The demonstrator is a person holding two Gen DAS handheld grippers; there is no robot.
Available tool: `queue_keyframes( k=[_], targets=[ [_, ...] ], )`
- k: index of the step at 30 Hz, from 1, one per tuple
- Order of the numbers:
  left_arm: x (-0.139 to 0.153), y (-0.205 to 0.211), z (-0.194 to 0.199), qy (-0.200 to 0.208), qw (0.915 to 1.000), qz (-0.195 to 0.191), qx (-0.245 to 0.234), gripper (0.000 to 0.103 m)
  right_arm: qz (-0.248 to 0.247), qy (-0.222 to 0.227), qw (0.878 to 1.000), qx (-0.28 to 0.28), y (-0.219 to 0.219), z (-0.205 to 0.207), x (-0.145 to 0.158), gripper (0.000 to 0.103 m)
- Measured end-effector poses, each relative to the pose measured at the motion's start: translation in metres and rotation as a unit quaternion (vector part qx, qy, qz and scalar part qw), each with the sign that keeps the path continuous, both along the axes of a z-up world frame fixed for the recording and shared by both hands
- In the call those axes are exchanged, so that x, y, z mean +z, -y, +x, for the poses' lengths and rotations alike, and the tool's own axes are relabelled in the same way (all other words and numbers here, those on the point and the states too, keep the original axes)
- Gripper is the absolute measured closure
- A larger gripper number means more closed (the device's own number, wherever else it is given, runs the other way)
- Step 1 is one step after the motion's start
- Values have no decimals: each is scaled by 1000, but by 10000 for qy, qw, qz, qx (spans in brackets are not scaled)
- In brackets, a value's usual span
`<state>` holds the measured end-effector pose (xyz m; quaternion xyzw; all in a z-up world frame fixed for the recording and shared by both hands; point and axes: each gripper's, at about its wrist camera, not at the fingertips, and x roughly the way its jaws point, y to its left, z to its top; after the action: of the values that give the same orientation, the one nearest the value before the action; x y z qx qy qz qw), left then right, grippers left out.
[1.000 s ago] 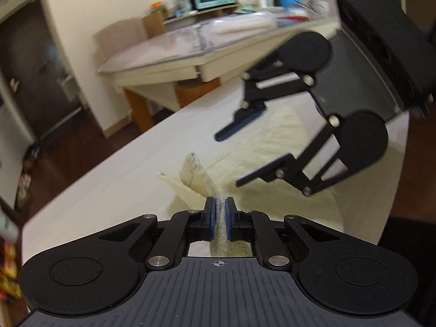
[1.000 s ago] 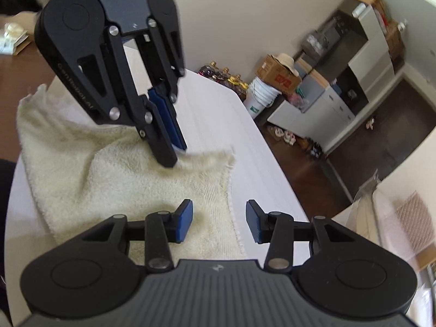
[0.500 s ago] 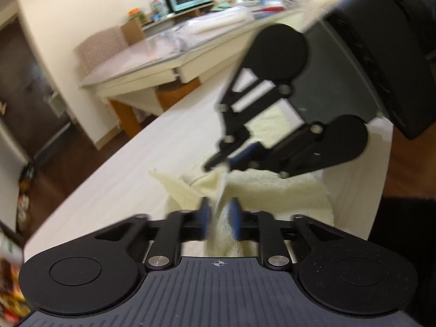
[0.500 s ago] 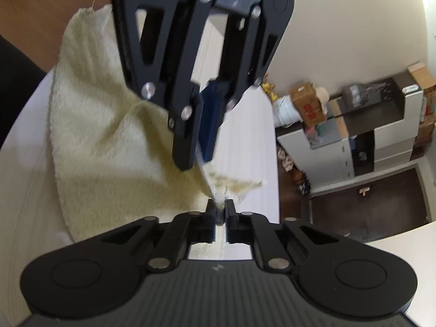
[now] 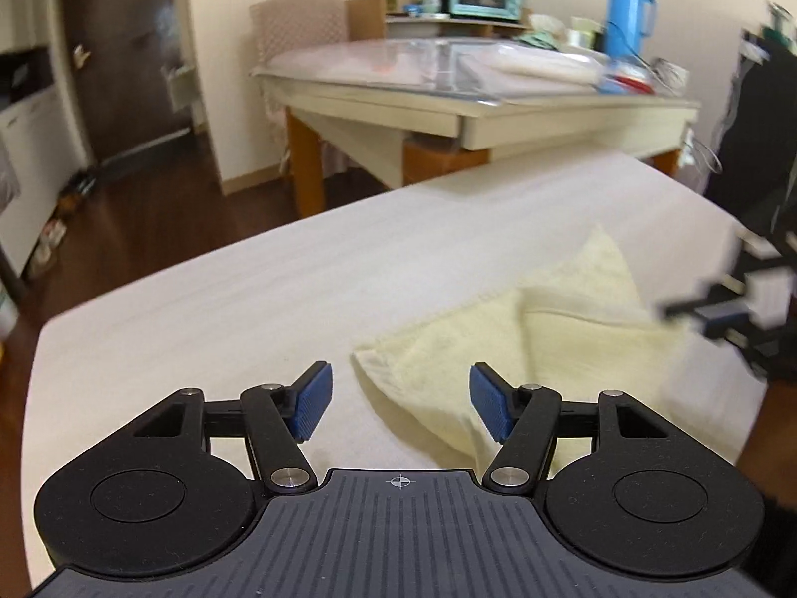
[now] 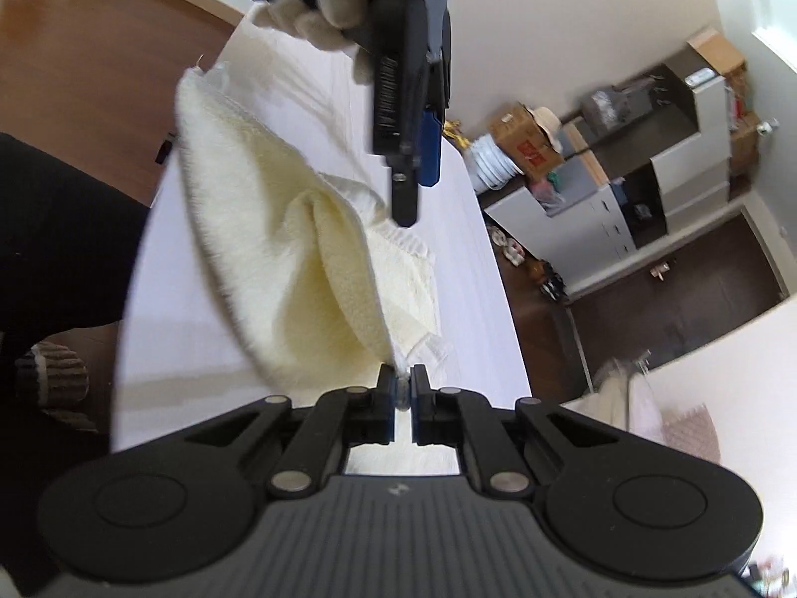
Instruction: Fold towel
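Towel: pale yellow, flat on white table, corner between widening left gripper pads, untouched by either. Right gripper: clamped on towel edge, cloth lifted ahead; left gripper beyond, gloved hand gripping it.

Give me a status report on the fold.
Left gripper opening, nothing between its jaws. Right gripper shut on towel corner. Towel partly folded on table. Nothing in the way.
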<state>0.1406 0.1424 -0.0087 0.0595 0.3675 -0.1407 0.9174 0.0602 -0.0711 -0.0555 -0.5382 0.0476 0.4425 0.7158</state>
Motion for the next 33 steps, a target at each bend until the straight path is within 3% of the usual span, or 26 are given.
queue_keyframes(
  k=[6, 13, 19, 26, 30, 33],
  targets=[
    [-17, 6, 10, -181, 9979, 623, 13, 57, 263, -54, 9985, -481, 29, -31, 12, 97],
    [-24, 6, 8, -13, 9952, 953, 205, 43, 332, -135, 9926, -1157, 53, -49, 14, 97],
    [-26, 6, 15, 132, 9873, 1442, 656, 44, 390, -504, 9903, -1237, 70, -71, 15, 97],
    [-20, 7, 11, 273, 9850, 1509, 787, 45, 500, -743, 9895, -1133, 72, -101, 18, 97],
    [6, 7, -31, 707, 9901, 1193, 218, 41, 601, -733, 9864, -1341, 75, -101, 14, 97],
    [17, 16, -80, 1016, 9854, 1284, -460, 35, 801, -858, 9810, -1543, 79, -92, 13, 97]
  ],
)
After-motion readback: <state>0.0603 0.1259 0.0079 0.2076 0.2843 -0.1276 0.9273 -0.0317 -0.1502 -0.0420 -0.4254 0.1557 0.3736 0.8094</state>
